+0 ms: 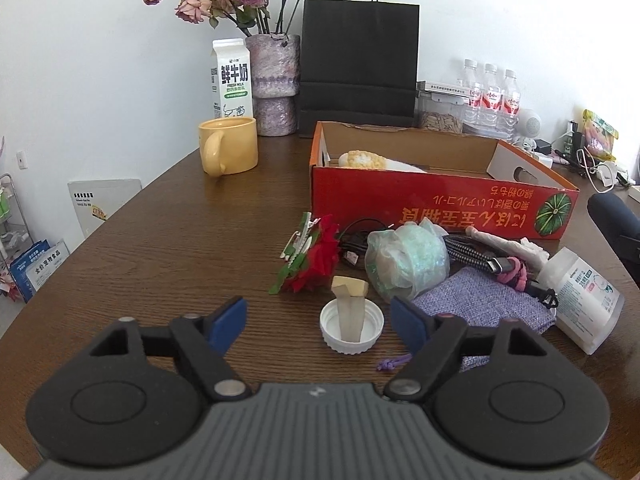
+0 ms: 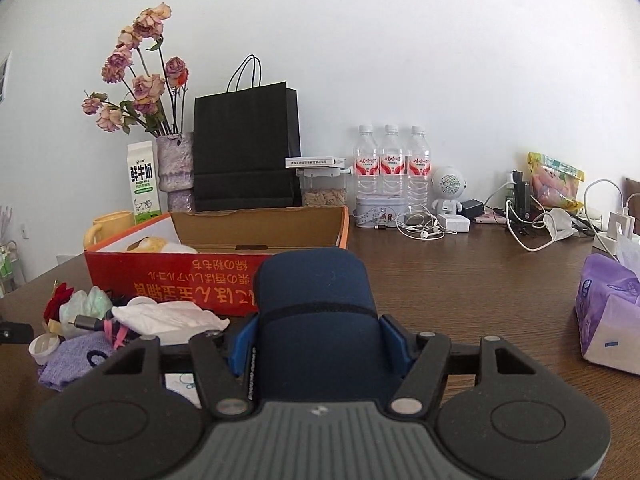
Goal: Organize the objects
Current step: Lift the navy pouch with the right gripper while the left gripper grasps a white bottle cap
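Right gripper (image 2: pixel 318 340) clamped on navy case (image 2: pixel 316 300); left gripper (image 1: pixel 318 320) open.
White cap (image 1: pixel 351 326) with a tan piece sits between left jaws, untouched; clutter just ahead, red box (image 1: pixel 440 204) beyond. Case looks like a glasses case, unsure.

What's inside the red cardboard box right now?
In the red cardboard box, a yellow-and-white knitted item lies at one end beside something white. The front wall hides most of the floor, so anything lower down cannot be seen.
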The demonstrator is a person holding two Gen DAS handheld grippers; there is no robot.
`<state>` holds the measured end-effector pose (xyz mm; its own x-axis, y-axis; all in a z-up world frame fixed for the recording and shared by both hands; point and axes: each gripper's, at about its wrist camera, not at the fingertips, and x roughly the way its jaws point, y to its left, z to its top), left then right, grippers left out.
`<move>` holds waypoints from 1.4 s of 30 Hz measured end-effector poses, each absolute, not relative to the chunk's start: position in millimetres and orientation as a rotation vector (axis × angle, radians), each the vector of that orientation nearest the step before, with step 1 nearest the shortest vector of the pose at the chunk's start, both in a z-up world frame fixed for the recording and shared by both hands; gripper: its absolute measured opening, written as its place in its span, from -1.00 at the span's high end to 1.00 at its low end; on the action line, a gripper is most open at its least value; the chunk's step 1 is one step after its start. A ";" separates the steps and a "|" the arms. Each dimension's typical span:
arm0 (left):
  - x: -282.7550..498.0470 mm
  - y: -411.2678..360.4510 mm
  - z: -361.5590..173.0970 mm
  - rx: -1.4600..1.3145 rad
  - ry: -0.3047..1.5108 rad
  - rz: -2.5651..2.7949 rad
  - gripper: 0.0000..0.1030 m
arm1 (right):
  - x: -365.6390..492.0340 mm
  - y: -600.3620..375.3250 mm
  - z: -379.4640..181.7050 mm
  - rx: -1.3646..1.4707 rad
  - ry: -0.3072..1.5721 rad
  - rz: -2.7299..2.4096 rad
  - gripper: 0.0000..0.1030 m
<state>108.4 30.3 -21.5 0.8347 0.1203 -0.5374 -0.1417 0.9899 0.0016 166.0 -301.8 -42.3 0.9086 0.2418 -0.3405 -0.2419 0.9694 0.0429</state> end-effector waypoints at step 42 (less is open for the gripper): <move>117.0 30.9 -25.4 -0.047 0.545 0.100 0.38 | 166.2 -300.7 -43.5 0.000 0.361 0.231 -0.23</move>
